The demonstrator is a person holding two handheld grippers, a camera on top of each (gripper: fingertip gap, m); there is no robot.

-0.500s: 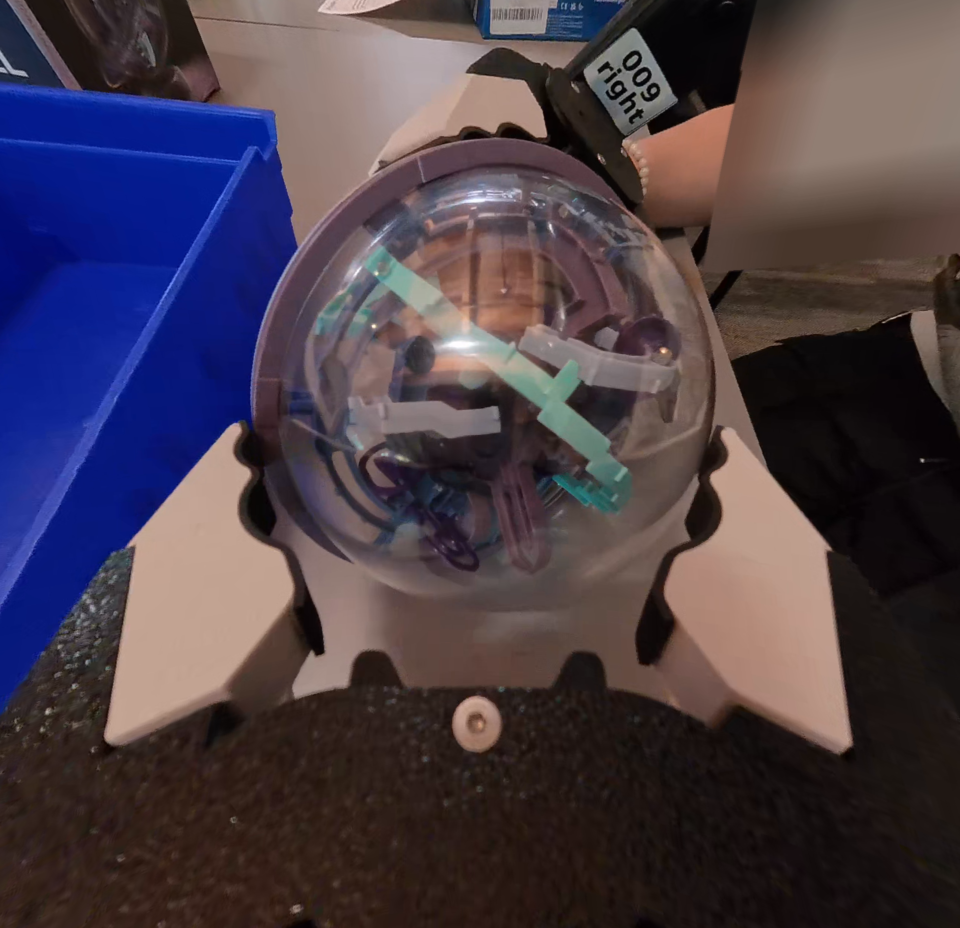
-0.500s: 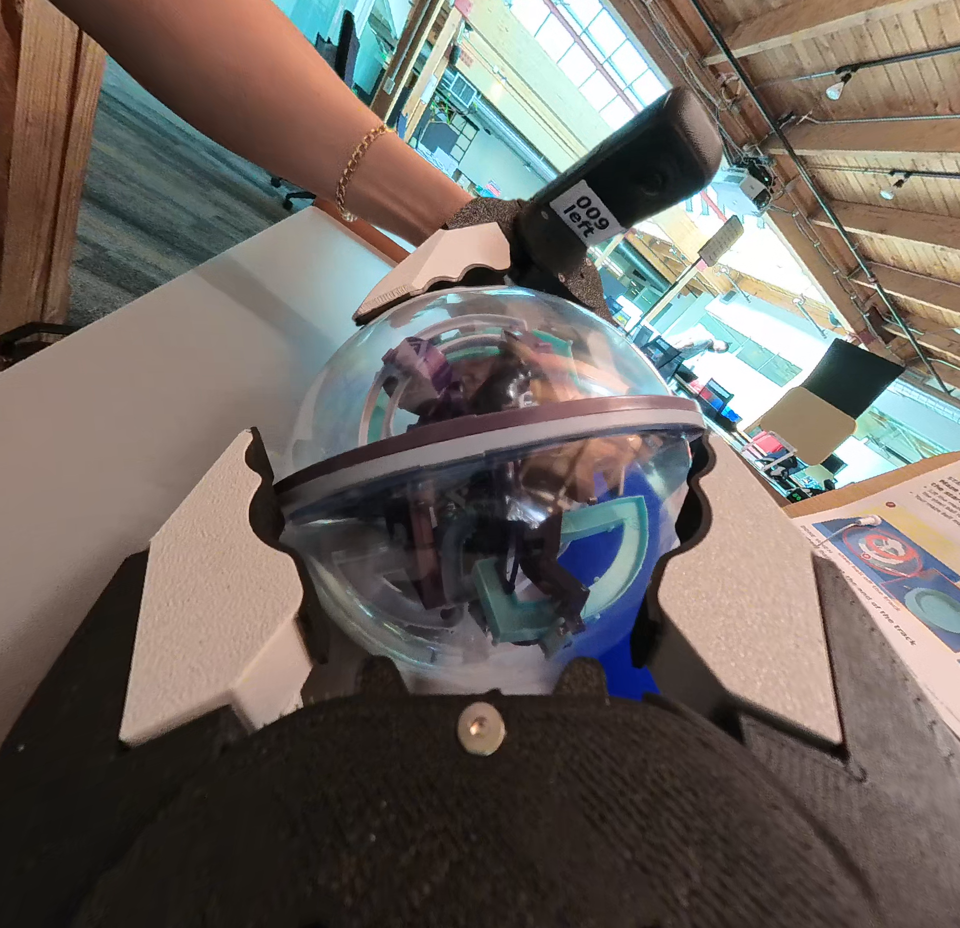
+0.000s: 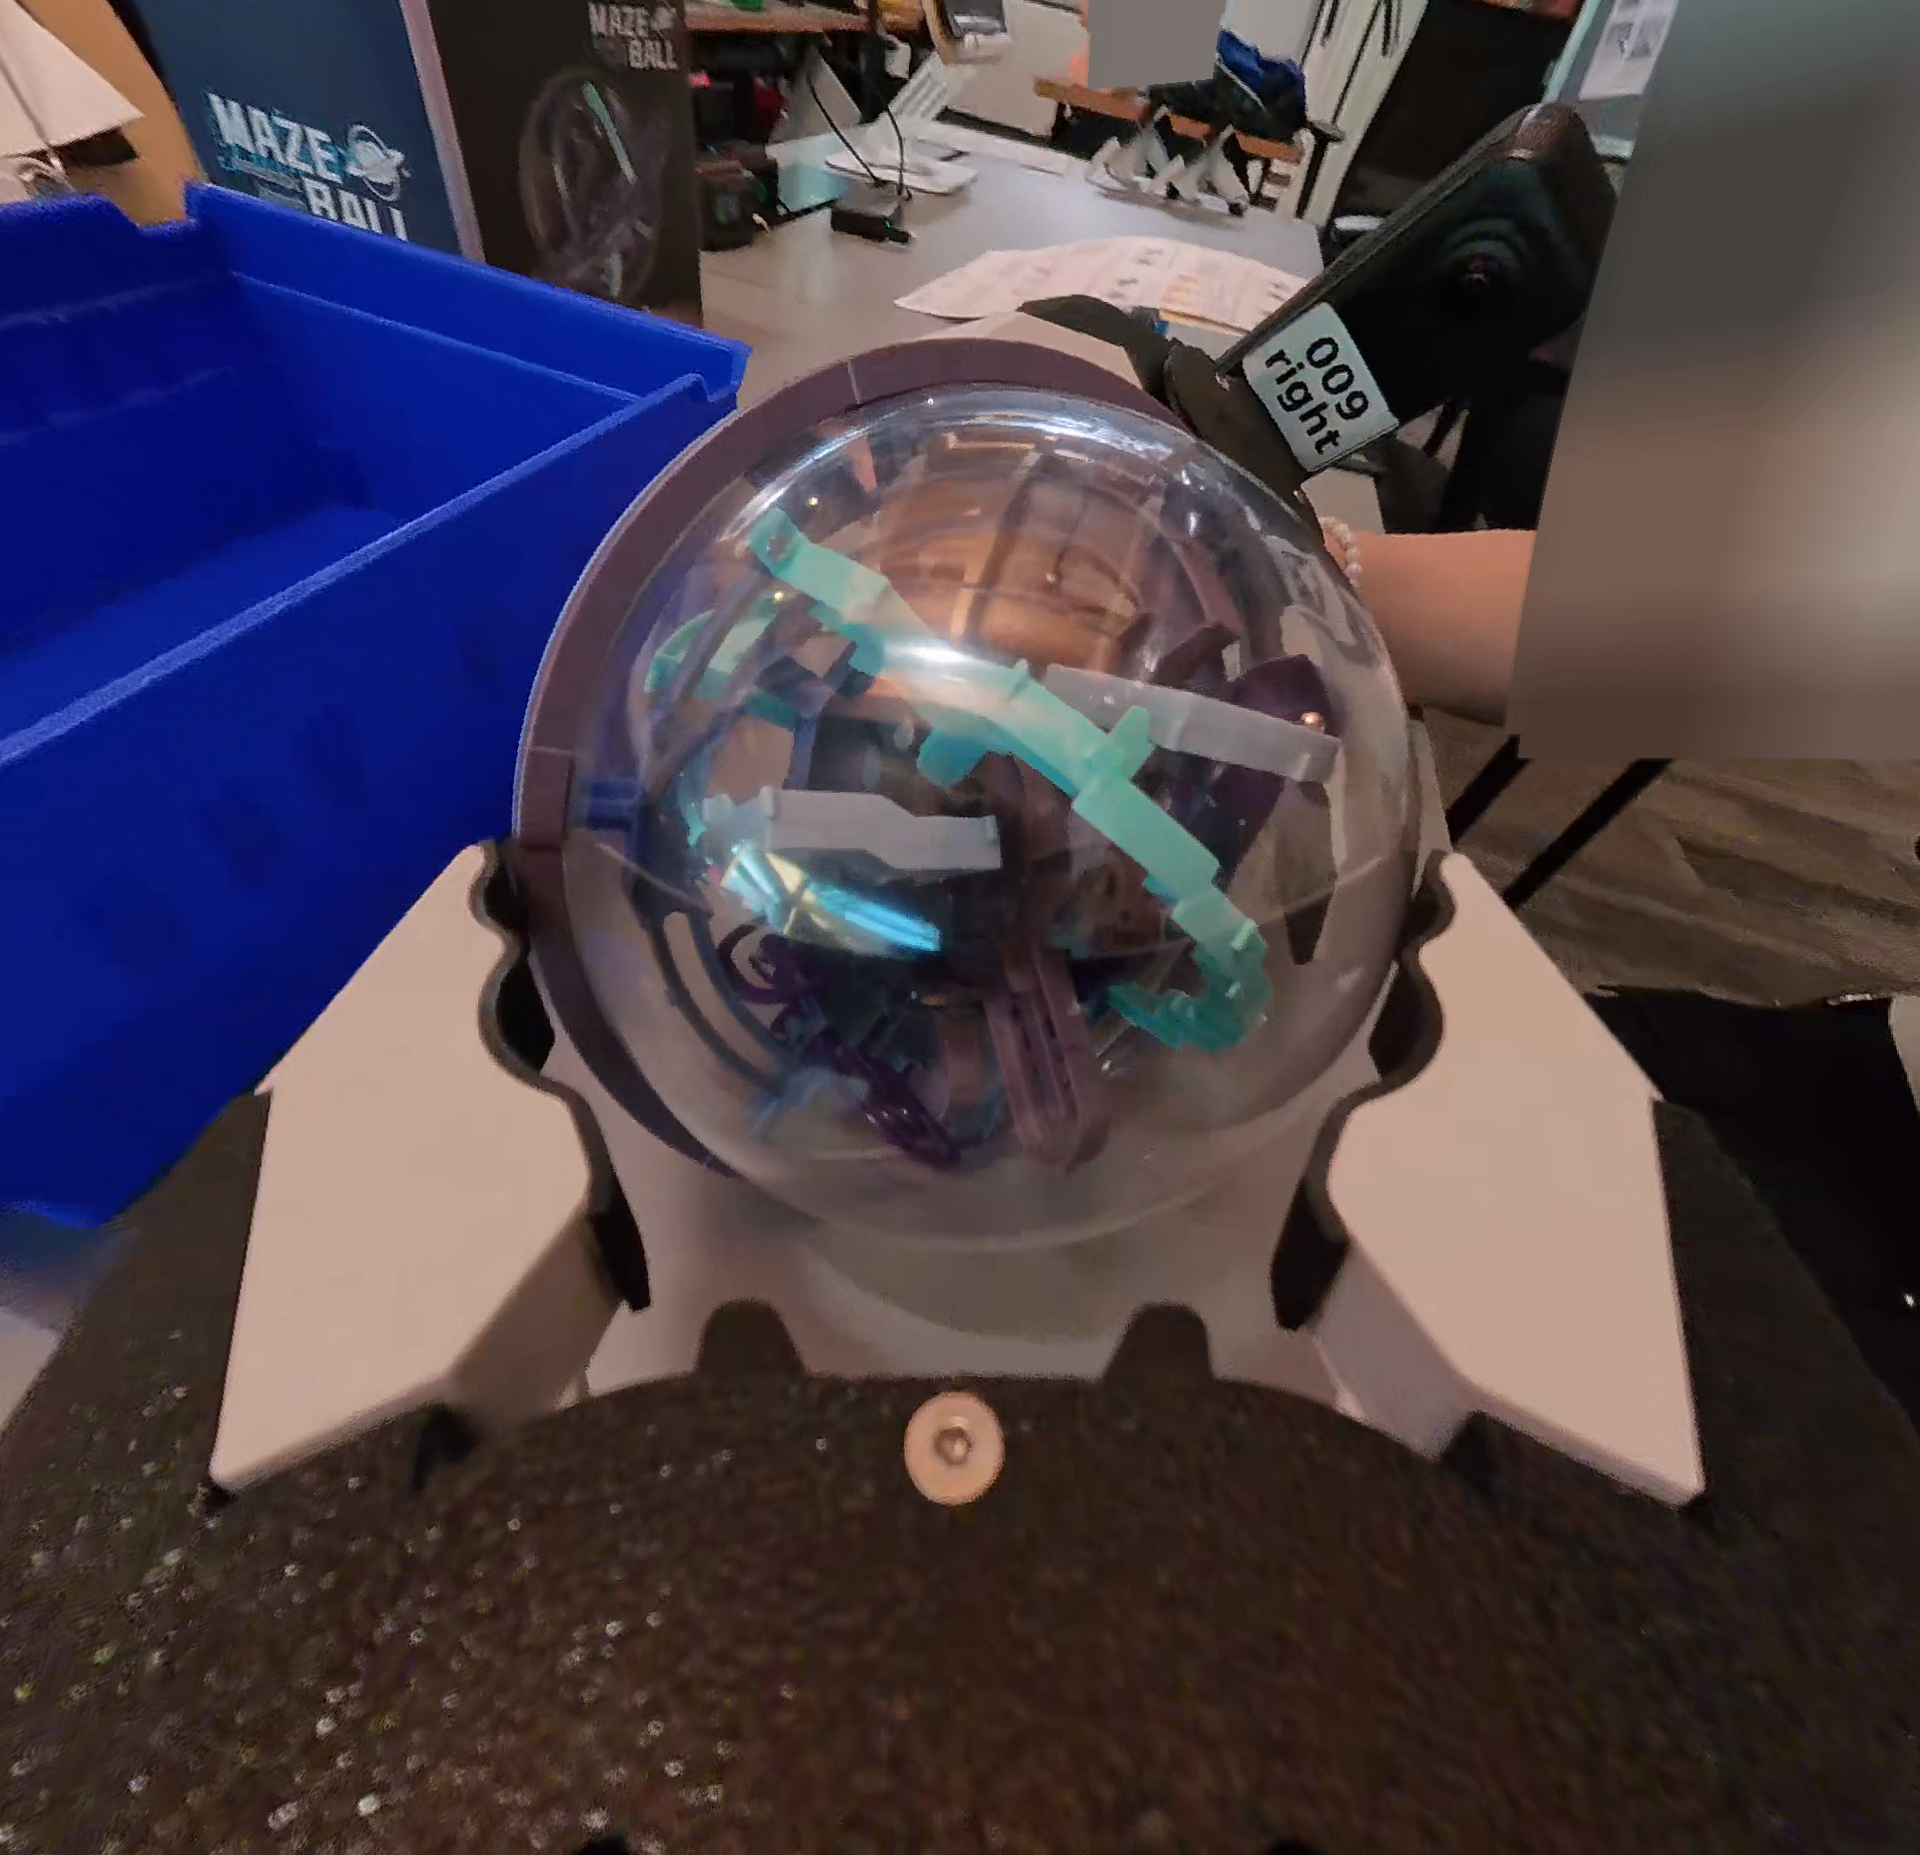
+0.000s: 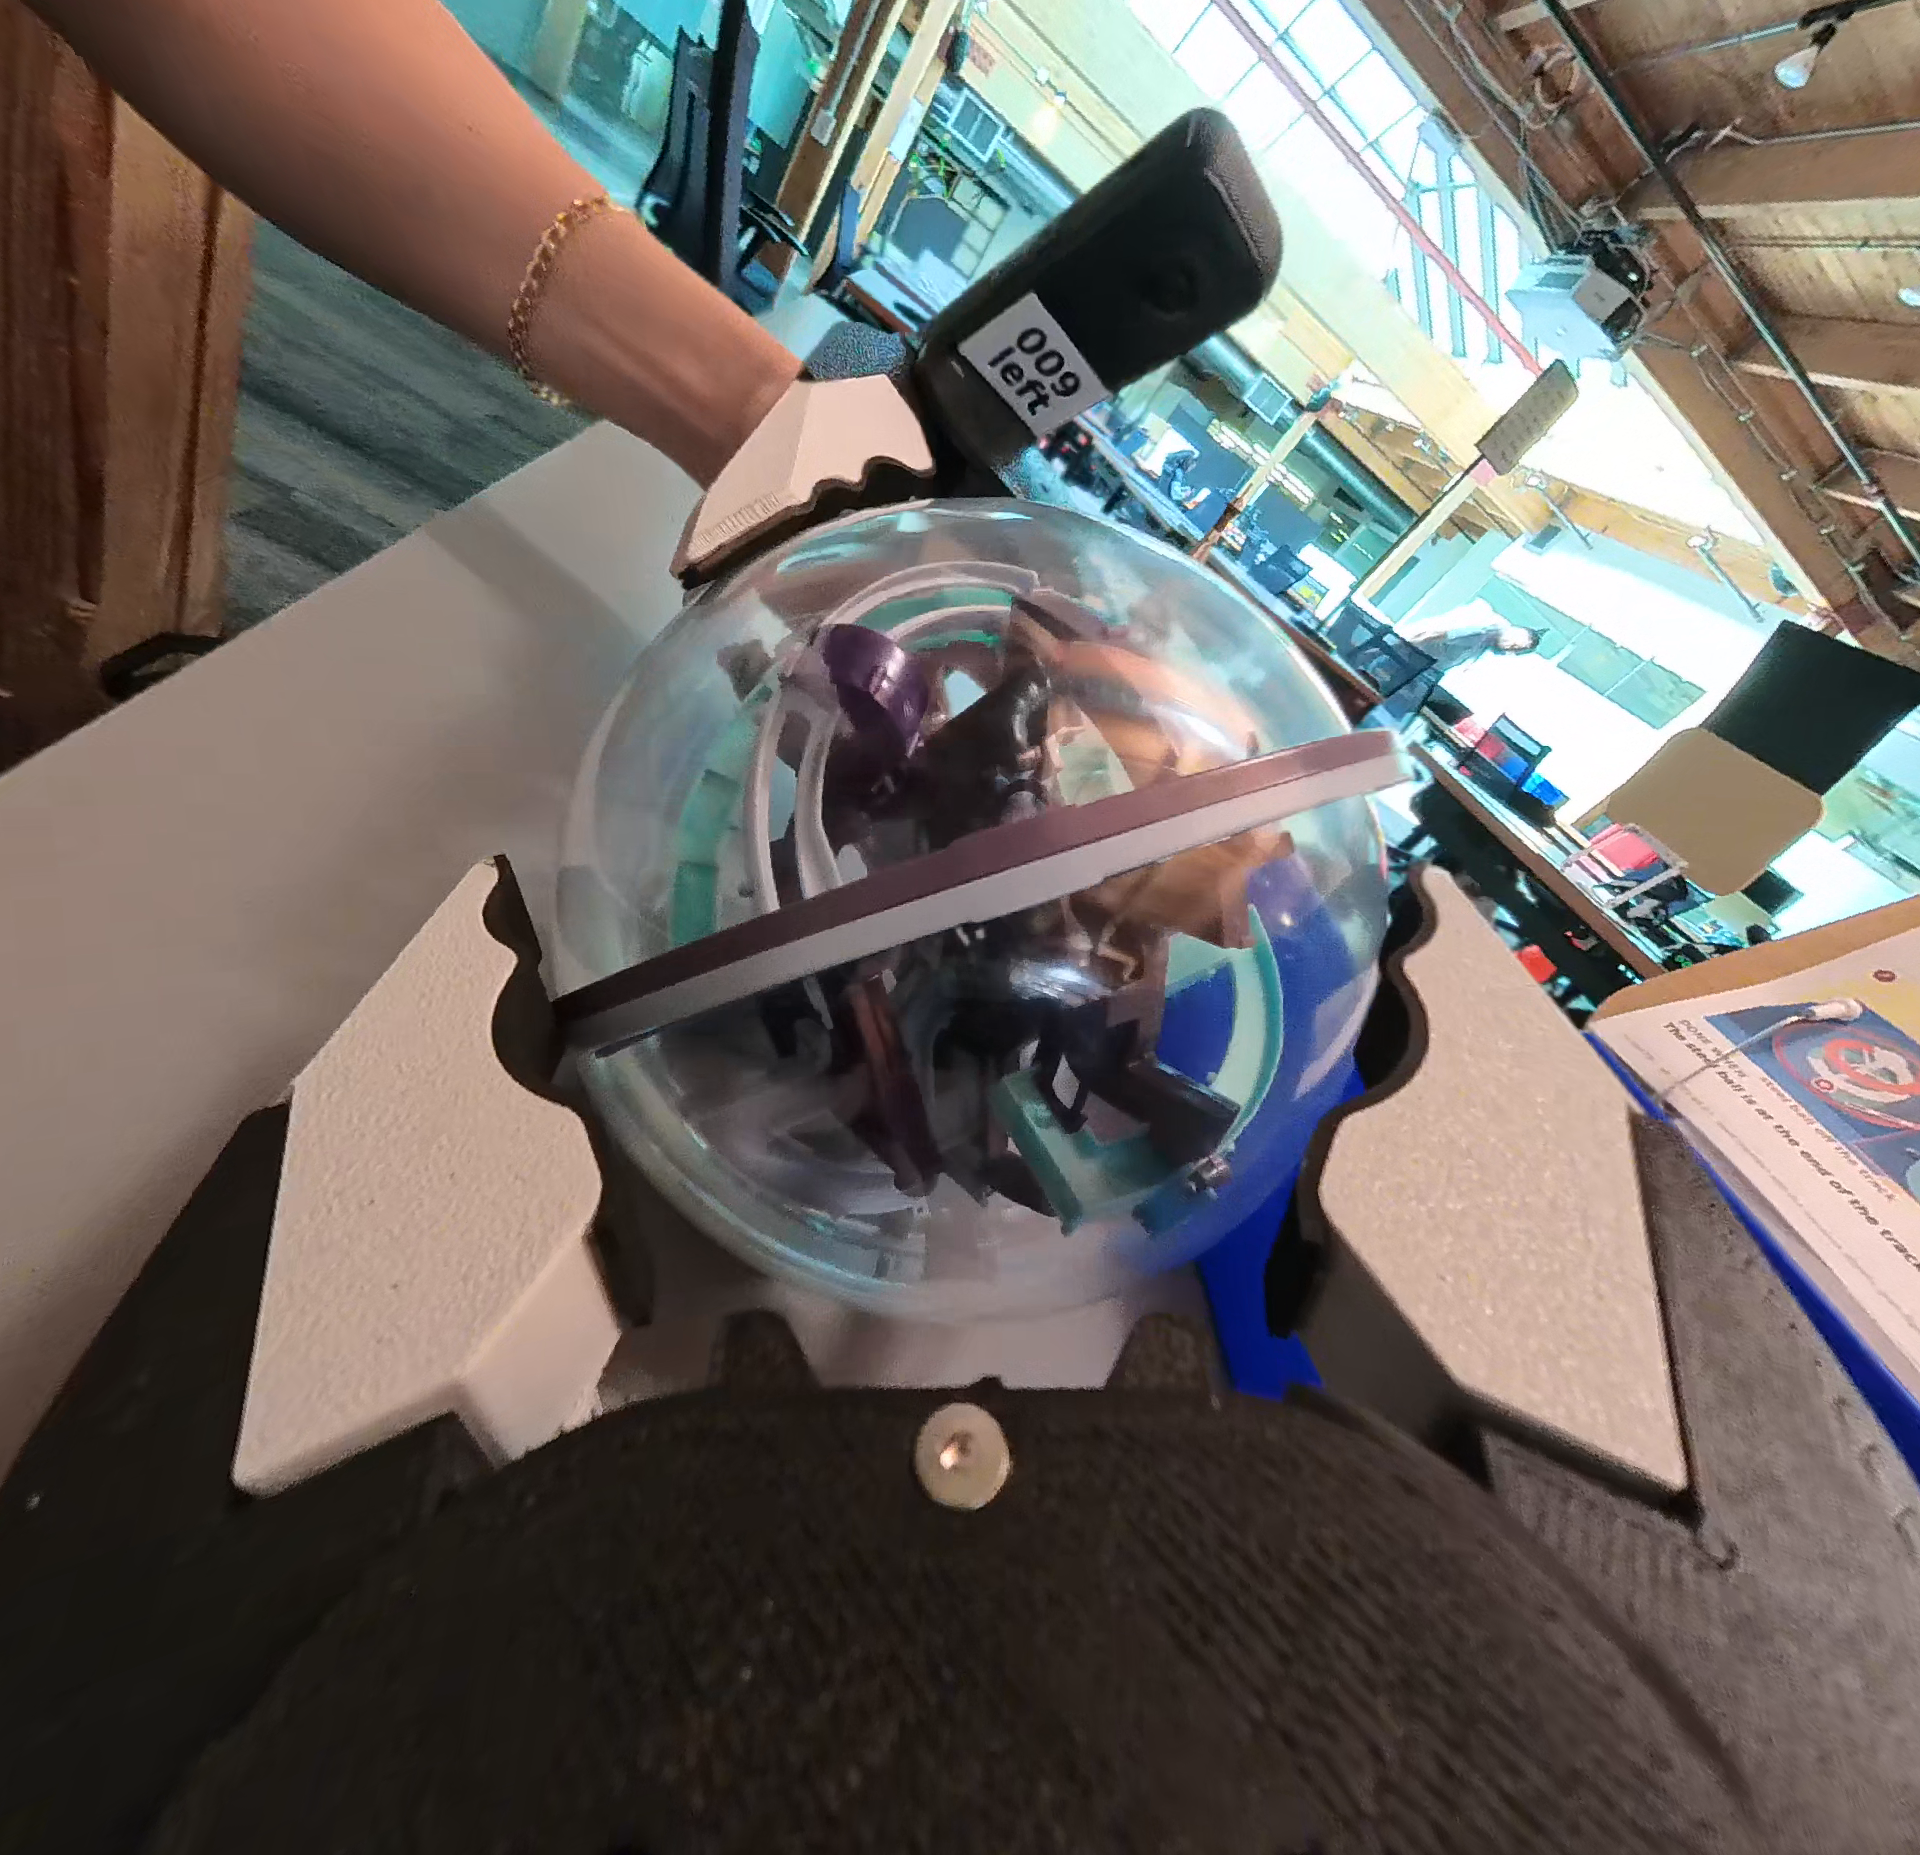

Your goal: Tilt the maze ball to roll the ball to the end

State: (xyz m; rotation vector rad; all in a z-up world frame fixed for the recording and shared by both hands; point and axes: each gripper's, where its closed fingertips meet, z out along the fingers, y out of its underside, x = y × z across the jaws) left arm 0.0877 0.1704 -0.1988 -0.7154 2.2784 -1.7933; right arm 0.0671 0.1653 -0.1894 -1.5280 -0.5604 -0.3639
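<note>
On my left sits the blue bin (image 3: 260, 579), with nothing I can see inside it, and behind it stands a dark printed box (image 3: 436, 132) on the surface (image 3: 831, 278). Just beside the bin, my left hand-held gripper (image 3: 961, 984) is closed on the maze ball (image 3: 966, 818), its white fingers (image 3: 416, 1130) pressed against either side of the clear shell. Since half a second ago I have tipped the whole thing: the left wrist view now looks out across the room instead of down, and the purple seam ring (image 3: 582, 683) leans differently, while in the right wrist view the same ring slants more steeply, high on the right. I judge this to be mid-tilt, coaxing the small steel ball along a track, though I cannot pick it out for certain among the teal, grey and purple rails. Farther right, my right hand-held gripper (image 4: 961, 1016) also clamps the sphere, from the opposite side, so it is held off the surface between the two. At the far right lies a printed instruction sheet (image 4: 1787, 1109).
</note>
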